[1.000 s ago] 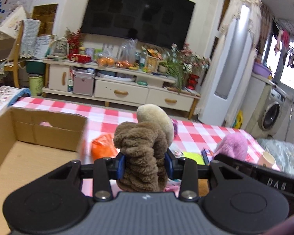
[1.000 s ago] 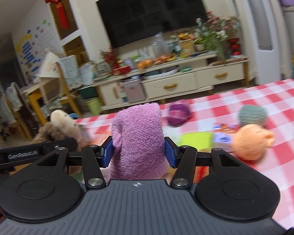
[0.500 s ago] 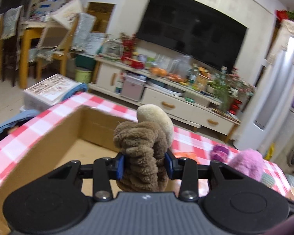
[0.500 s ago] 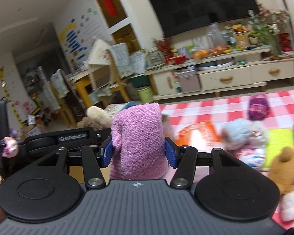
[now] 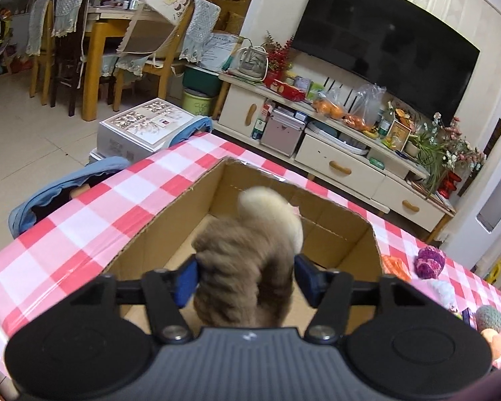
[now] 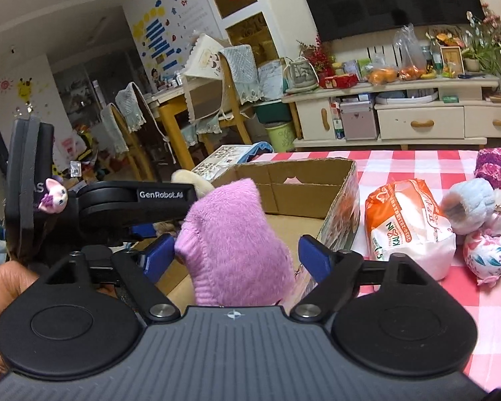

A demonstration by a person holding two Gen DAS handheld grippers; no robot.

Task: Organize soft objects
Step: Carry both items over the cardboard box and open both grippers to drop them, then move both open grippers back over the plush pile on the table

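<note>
A brown plush toy [image 5: 243,280] with a cream end [image 5: 270,210] sits blurred between the blue pads of my left gripper [image 5: 245,277], over the open cardboard box [image 5: 170,220]. The jaws are opening; the right pad stands clear of the plush. In the right wrist view a pink plush toy [image 6: 233,244] stands between the pads of my right gripper [image 6: 235,255]. Those jaws are also opening, with a gap on the right side. This gripper is over the box [image 6: 304,187] too, beside the left gripper's body [image 6: 133,200].
The box stands on a red-and-white checked tablecloth [image 5: 83,220]. Right of the box lie an orange-and-white bag [image 6: 407,224], a blue-grey plush [image 6: 471,204], a purple knit ball [image 6: 491,167] and a floral plush [image 6: 487,257]. A hand [image 6: 3,287] shows at the left edge.
Both grippers have swung left until they are over the box. Both pairs of jaws have widened, and the brown and pink plush toys are no longer squeezed.
</note>
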